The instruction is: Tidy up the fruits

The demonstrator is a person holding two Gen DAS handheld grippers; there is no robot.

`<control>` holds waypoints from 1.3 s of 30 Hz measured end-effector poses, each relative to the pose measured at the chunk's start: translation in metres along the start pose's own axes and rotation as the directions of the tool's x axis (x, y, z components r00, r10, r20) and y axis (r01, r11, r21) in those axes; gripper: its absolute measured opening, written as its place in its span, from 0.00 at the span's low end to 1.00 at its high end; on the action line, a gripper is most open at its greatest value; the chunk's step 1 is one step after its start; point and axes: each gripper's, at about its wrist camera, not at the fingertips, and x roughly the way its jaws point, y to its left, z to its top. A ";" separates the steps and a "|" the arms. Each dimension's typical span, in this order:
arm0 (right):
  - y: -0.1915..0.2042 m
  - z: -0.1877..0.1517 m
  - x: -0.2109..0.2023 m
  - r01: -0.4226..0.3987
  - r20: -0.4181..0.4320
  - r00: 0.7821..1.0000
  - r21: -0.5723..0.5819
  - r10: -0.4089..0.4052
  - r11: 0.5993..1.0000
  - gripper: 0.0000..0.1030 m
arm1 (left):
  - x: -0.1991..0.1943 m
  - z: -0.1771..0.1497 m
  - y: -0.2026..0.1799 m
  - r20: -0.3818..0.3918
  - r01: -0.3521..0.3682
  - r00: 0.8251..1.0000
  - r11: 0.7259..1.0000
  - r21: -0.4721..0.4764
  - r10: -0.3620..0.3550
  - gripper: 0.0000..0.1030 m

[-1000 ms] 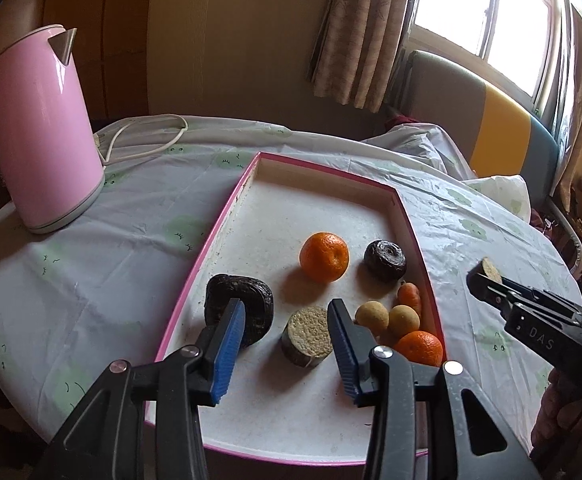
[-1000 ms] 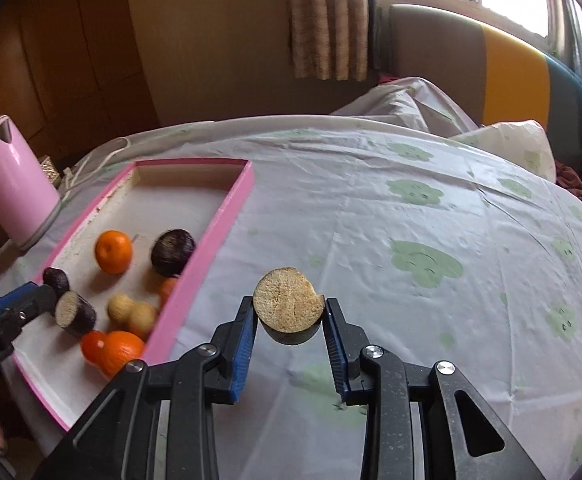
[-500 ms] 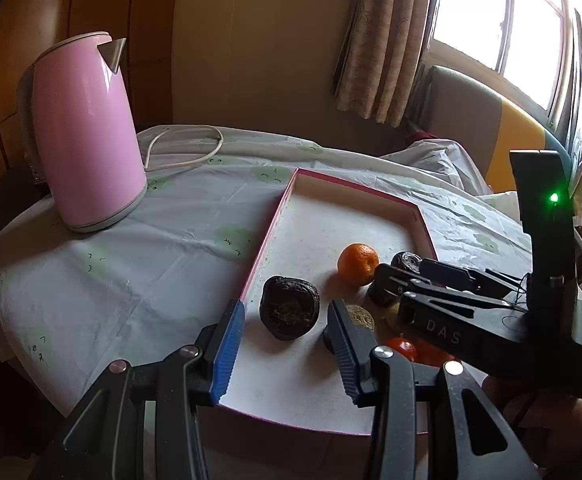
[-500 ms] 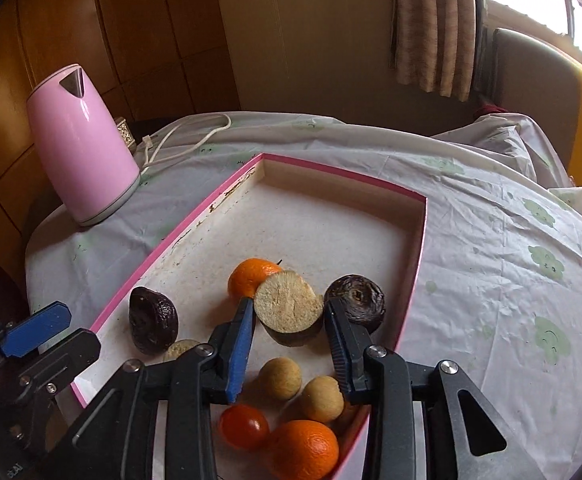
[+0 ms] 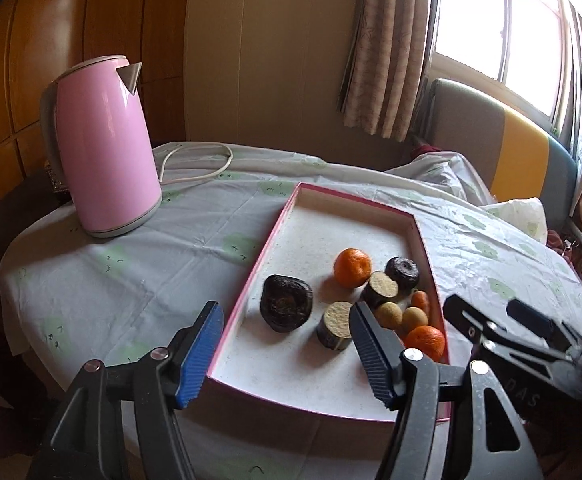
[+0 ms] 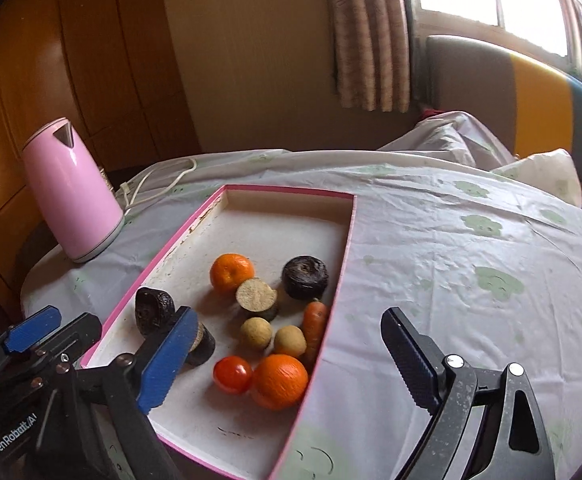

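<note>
Pink tray at frame centre holds every fruit, the cut brown fruit lying beyond both wide, empty hand-held grippers, right nearer than left, their jaws having just been opening.

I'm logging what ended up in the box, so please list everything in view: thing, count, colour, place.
tray: one, pink rim, white floor, on the tablecloth.
oranges: two, orange; one mid-tray, one at the near right wall.
cut dark pieces: two, dark skin, pale cut face; one beside the far orange, one nearer.
dark wrinkled fruits: two, blackish; one by the right wall, one by the left wall.
round tan fruits: two, tan, near right part.
carrot: one, orange, along the right wall.
tomato: one, red, beside the near orange.
kettle: one, pink, left of the tray.
cord: one, white, behind the kettle.
tablecloth: one, white with green prints.
left gripper: open, empty.
right gripper: open, empty.
</note>
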 end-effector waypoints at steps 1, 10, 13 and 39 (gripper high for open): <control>-0.005 -0.004 -0.005 0.015 0.003 1.000 0.017 -0.015 1.000 0.94 | -0.002 -0.002 -0.002 0.006 0.004 1.000 1.000 -0.003 -0.004 0.64; -0.015 -0.031 -0.023 0.081 -0.004 0.997 0.020 -0.081 0.997 0.95 | -0.008 -0.008 -0.010 0.009 -0.057 0.998 0.998 0.009 0.057 0.64; -0.008 -0.034 -0.025 0.069 0.001 0.998 0.002 -0.069 0.998 0.95 | -0.008 -0.008 -0.005 0.007 -0.074 0.997 0.997 -0.002 0.074 0.64; 0.011 -0.040 -0.024 0.042 -0.005 0.999 -0.067 -0.042 0.997 0.95 | -0.008 -0.012 -0.004 -0.011 -0.050 0.999 0.999 0.012 0.050 0.64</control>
